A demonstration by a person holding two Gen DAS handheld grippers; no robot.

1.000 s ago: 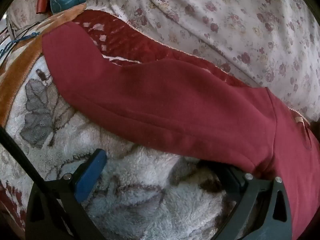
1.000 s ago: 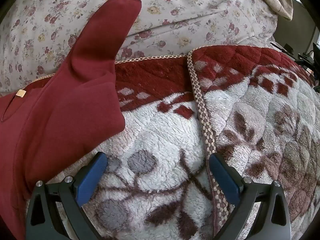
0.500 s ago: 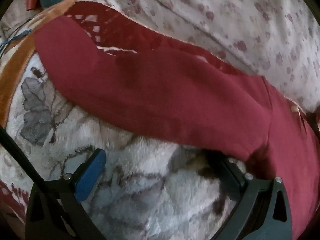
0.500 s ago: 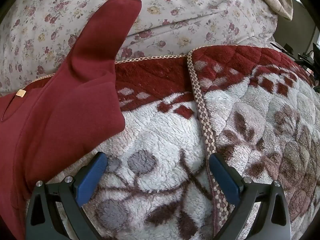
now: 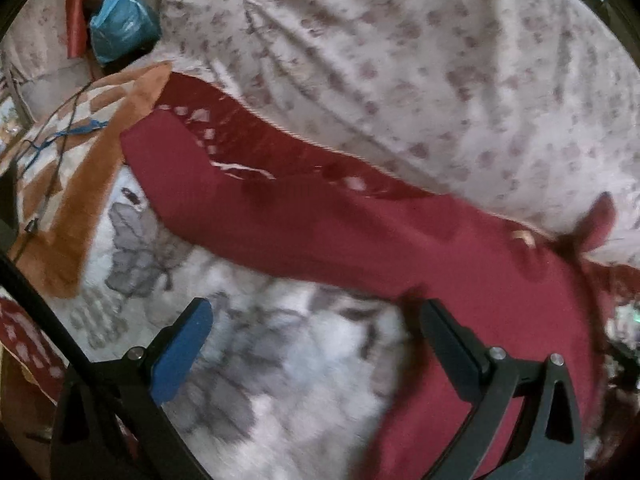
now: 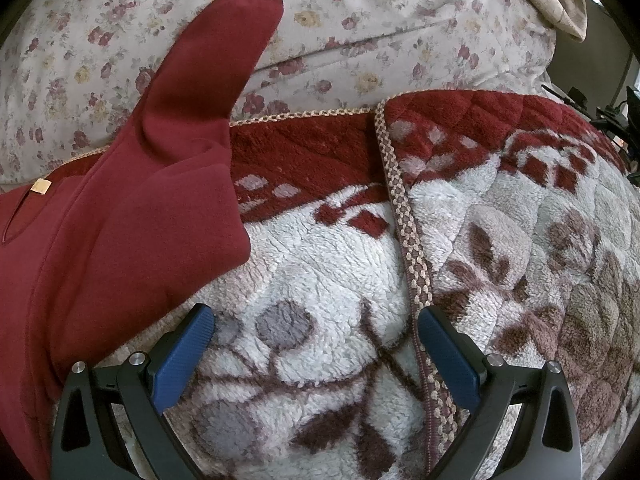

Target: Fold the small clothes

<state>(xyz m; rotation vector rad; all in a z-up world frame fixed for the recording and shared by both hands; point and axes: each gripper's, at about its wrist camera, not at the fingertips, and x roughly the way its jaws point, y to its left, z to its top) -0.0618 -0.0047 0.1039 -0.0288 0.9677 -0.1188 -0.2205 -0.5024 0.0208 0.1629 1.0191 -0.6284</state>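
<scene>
A dark red sweatshirt (image 5: pixel 360 232) lies spread on a fleece blanket. In the left wrist view one sleeve stretches up and left, and the body runs under the right finger. My left gripper (image 5: pixel 316 332) is open, hovering over the blanket just below that sleeve, with nothing between its fingers. The right wrist view shows the sweatshirt (image 6: pixel 120 232) at the left, its other sleeve (image 6: pixel 224 52) lying up onto the floral bedding and a small tan label near the collar. My right gripper (image 6: pixel 316 332) stands open over bare blanket, beside the garment's edge.
The white fleece blanket (image 6: pixel 328 264) has red borders and a braided trim (image 6: pixel 404 216) running down it. Floral bedding (image 5: pixel 400 60) rises behind. An orange blanket (image 5: pixel 92 172), thin cords and a blue bag (image 5: pixel 120 28) lie at the far left.
The left wrist view has pulled back and swung, so the sleeve looks smaller and further off, with motion blur. The right gripper and its view have stayed still.
</scene>
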